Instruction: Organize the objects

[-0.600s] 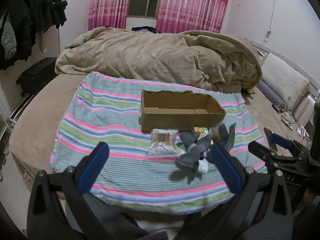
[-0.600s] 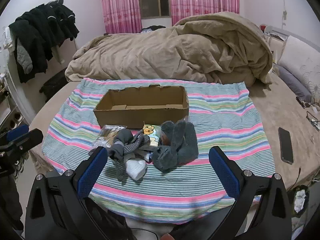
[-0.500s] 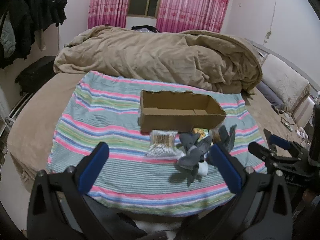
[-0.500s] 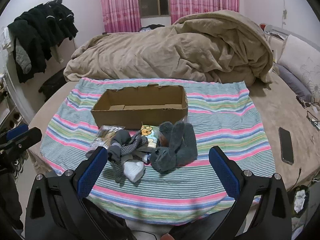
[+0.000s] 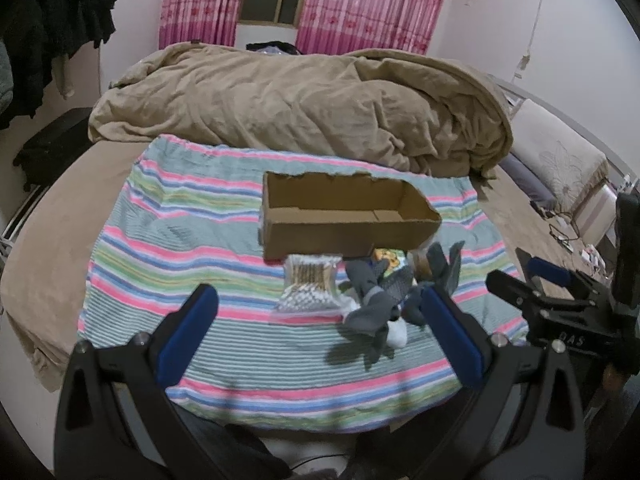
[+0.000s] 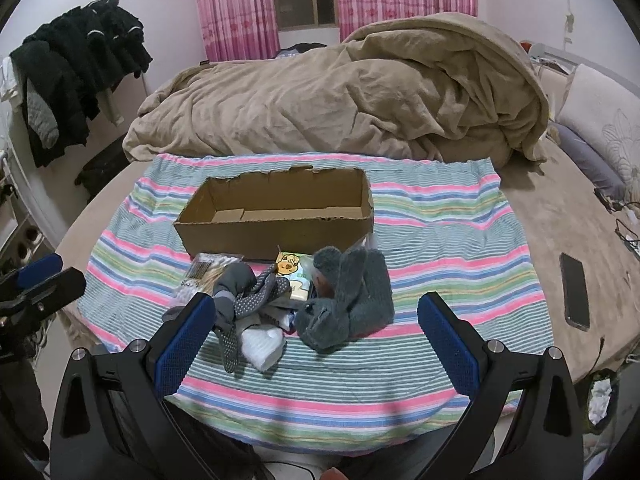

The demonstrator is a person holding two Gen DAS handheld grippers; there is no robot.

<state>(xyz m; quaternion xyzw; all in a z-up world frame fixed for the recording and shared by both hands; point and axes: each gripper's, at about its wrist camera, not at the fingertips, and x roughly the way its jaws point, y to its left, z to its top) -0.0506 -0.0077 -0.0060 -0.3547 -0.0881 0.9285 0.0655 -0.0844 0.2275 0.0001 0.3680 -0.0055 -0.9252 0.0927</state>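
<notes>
On the striped blanket, just near of the empty cardboard box, lies the heap: grey socks, a cotton-swab packet, a tissue pack. Both the left tongs and right tongs hang released, holding nothing. Better to pinch one sock at its bulk, then lift clear of the tangle.

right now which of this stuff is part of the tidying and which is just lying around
Part of the job:
cardboard box
cotton swab pack
grey socks
dotted sock
cartoon packet
white bundle

Just lying about:
phone
beige duvet
dark clothes
pillow
</notes>
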